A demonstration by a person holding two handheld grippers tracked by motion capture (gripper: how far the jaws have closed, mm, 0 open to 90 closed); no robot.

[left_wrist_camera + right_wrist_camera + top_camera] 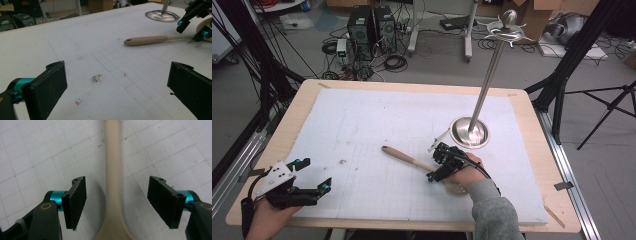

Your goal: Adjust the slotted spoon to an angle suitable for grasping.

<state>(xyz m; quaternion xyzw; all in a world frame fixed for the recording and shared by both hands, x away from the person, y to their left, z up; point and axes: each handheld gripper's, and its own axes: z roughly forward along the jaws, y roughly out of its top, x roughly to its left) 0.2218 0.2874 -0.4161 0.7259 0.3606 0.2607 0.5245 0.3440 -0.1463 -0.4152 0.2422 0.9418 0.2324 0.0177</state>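
1. The right gripper [116, 203] is hanging over the pale wooden spoon [412, 160], its jaws standing fairly wide on either side of the thin handle just above the bowl, with neither pad touching the wood.
2. The spoon is lying flat on the white gridded foam mat [362, 125], its handle pointing toward ten o'clock and its bowl lying under the person's right hand [464, 175] in the high view.
3. The left gripper [117, 87] is waiting near the mat's eight o'clock corner, jaws wide and holding nothing, well apart from the spoon.
4. Judged risk: the handle is narrow and rounded and is lying flat on the mat, so the pads may be closing too high and sliding off it, or one pad may be meeting it first and rolling or pushing the spoon sideways.
5. Judged risk: a grip so near the bowl may be letting the long handle droop or swing on lifting.
6. A polished steel stand with a round base and tall pole [470, 132] is standing near the right gripper at about one o'clock; a carelessly raised handle could be striking the pole.
7. Nothing is lying between the pads and the handle.
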